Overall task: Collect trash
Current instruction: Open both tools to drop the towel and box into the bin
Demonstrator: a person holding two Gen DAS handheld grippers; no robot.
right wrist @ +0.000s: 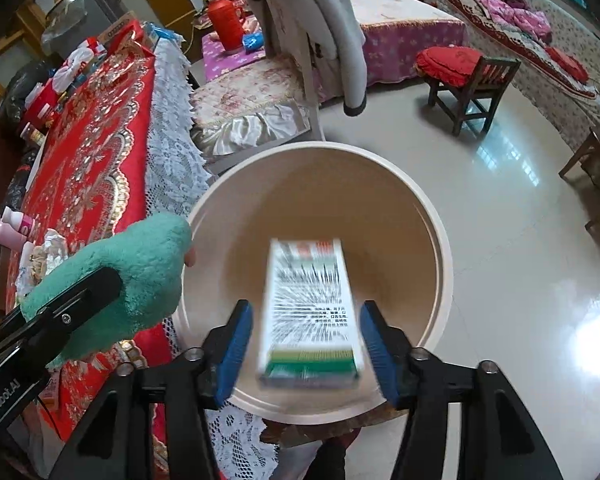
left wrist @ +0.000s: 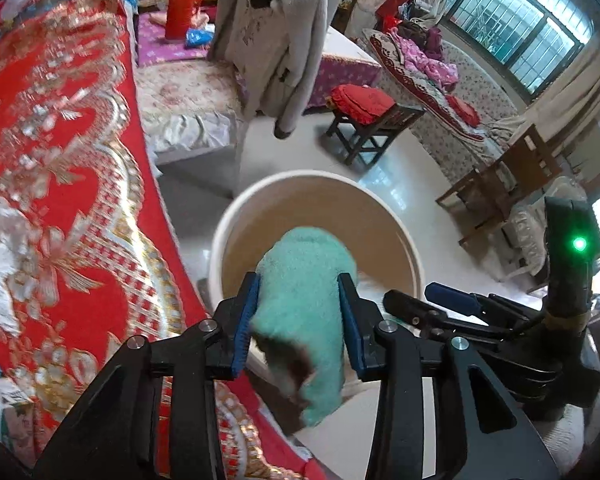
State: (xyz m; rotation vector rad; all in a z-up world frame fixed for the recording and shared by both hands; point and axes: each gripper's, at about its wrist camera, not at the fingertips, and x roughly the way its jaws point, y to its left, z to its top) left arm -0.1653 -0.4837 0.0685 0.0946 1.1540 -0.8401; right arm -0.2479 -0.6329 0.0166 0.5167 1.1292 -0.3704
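In the right wrist view, a round bin (right wrist: 432,216) sits at the centre of the frame on the floor (right wrist: 520,260), just right of a cloth-covered table (right wrist: 84,176). A printed box (right wrist: 310,312) lies over the bin's mouth, between the blue pads of the right gripper (right wrist: 306,350) at lower centre, clear of both. At left, the left gripper (right wrist: 60,316) carries a fluffy cloth (right wrist: 140,276) beside the bin's rim. Behind the bin stands a draped chair (right wrist: 312,28); a stool (right wrist: 472,84) stands at upper right. In the left wrist view, the cloth sits between the pads above the bin.
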